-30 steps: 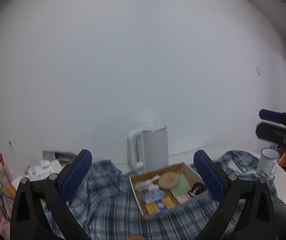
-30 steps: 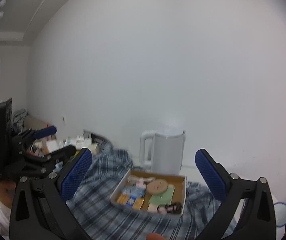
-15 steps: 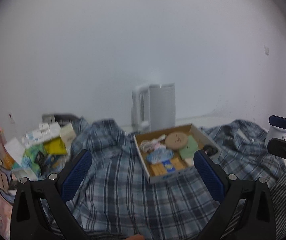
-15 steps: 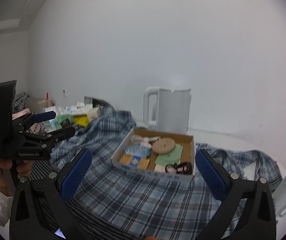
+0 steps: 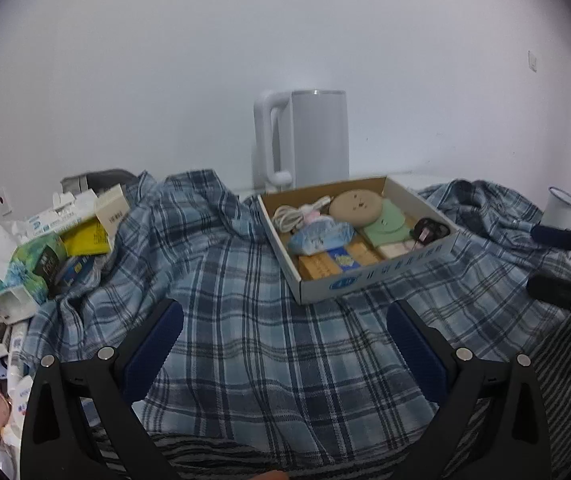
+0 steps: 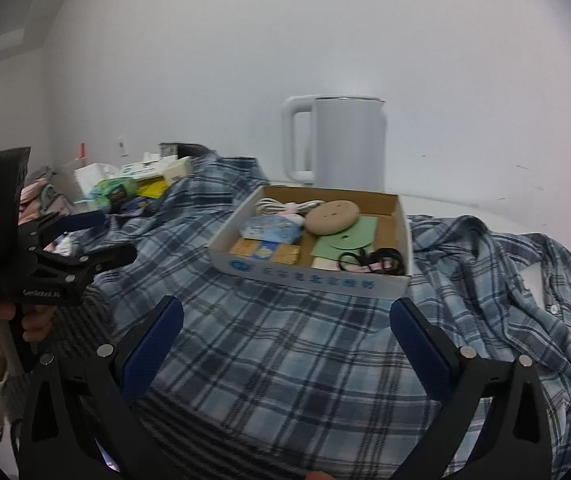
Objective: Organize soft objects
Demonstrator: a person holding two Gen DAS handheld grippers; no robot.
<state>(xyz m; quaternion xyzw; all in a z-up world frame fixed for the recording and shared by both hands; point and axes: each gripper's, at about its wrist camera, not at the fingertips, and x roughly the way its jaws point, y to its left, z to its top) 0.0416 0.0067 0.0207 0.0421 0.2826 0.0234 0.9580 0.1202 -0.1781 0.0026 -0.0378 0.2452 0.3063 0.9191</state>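
Both sets of jaws are spread wide with nothing in them; the left gripper (image 5: 285, 344) hangs over the shirt (image 5: 253, 344), and the right gripper (image 6: 285, 340) hangs over the same shirt from the other side. The shirt is blue plaid and lies spread out and wrinkled across the table (image 6: 445, 204); it fills the low half of both views; under its near edge, at 6 o'clock, a dark striped cloth (image 5: 213, 444) peeks out.

A box (image 5: 373, 276) sits on top of the shirt, at about 1 o'clock from the left gripper and 12 o'clock from the right one; inside it are a white cord (image 5: 289, 216), a round tan pad (image 5: 359, 208), a blue packet (image 5: 321, 236), a green card (image 5: 389, 228) and a black cord (image 5: 429, 228). A white kettle (image 5: 305, 140) stands upright behind the box, at 12 o'clock, near the wall.

A pile of small boxes and packets (image 5: 45, 248) is at 9 o'clock in the left view, touching the shirt's edge; a white mug (image 5: 561, 208) stands at 3 o'clock past the shirt. In the right view a hand (image 6: 9, 320) holds the left gripper's handle at 9 o'clock.
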